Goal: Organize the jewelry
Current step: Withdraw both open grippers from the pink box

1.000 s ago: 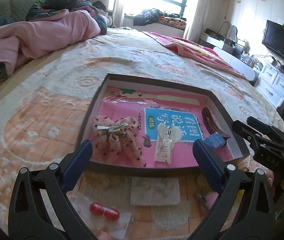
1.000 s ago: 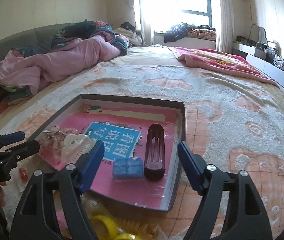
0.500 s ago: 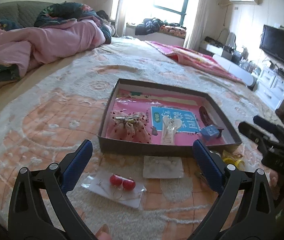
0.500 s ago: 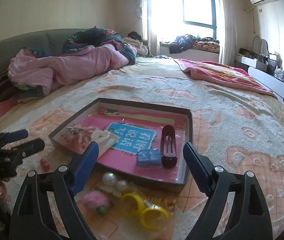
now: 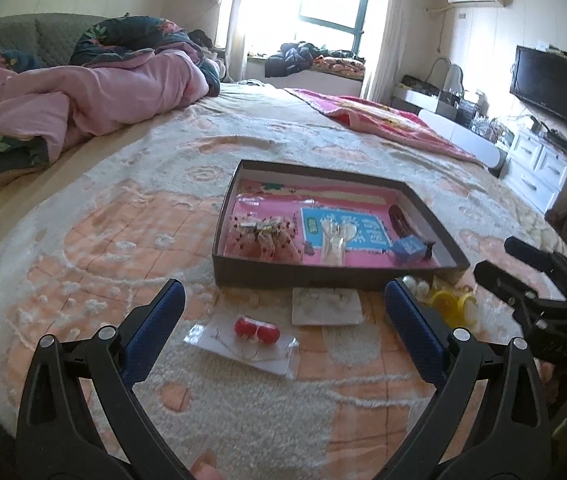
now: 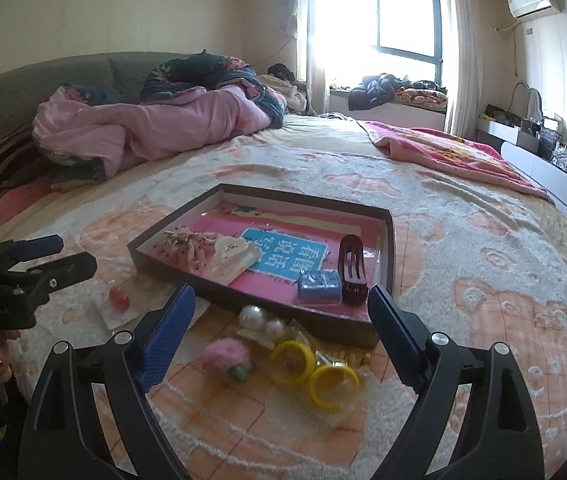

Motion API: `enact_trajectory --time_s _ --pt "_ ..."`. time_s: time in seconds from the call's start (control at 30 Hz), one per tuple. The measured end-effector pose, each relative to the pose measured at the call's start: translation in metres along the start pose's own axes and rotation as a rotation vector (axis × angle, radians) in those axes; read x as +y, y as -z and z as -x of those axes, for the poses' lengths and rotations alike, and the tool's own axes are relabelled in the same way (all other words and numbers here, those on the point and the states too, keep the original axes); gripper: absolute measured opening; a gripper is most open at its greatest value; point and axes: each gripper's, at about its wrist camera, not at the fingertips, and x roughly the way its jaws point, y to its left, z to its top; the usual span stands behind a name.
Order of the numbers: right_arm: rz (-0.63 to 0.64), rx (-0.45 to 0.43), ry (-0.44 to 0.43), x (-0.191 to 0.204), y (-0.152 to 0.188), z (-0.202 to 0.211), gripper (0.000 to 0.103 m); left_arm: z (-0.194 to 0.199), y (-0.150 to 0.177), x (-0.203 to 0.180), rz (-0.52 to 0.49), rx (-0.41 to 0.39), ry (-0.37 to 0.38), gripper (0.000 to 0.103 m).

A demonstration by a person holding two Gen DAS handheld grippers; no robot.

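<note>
A shallow dark tray (image 5: 323, 276) with a pink lining lies on the bedspread. It holds a spotted scrunchie (image 5: 267, 236), a white claw clip (image 5: 333, 240), a brown hair clip (image 6: 351, 268) and a small blue piece (image 6: 319, 288). In front of the tray lie red bead earrings (image 5: 257, 330) on a clear card, a white earring card (image 5: 325, 306), pearl earrings (image 6: 261, 320), a pink pompom (image 6: 225, 356) and yellow hoops (image 6: 311, 368). My left gripper (image 5: 283, 292) hangs open above the red beads and the white card. My right gripper (image 6: 280, 296) hangs open above the pearls and hoops. Neither holds anything.
A crumpled pink quilt (image 5: 83, 96) lies at the head of the bed, and a pink blanket (image 6: 443, 152) lies at the far right. A TV (image 5: 547, 84) and white drawers (image 5: 539, 168) stand beyond the bed's right edge. A person's fingertip (image 5: 203, 464) shows under the left gripper.
Both grippers have drawn back from the tray, so the loose pieces in front of it have come into view. The right jaws have widened a little.
</note>
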Motion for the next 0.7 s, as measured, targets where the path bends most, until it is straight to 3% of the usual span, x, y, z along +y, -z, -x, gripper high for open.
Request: enact_trajectory --time_s 0.7 --pt "-0.008 0.059 -0.017 0.011 0.031 0.014 0.085 0.002 0.028 0.008 -0.037 0.063 -0.009 0.092"
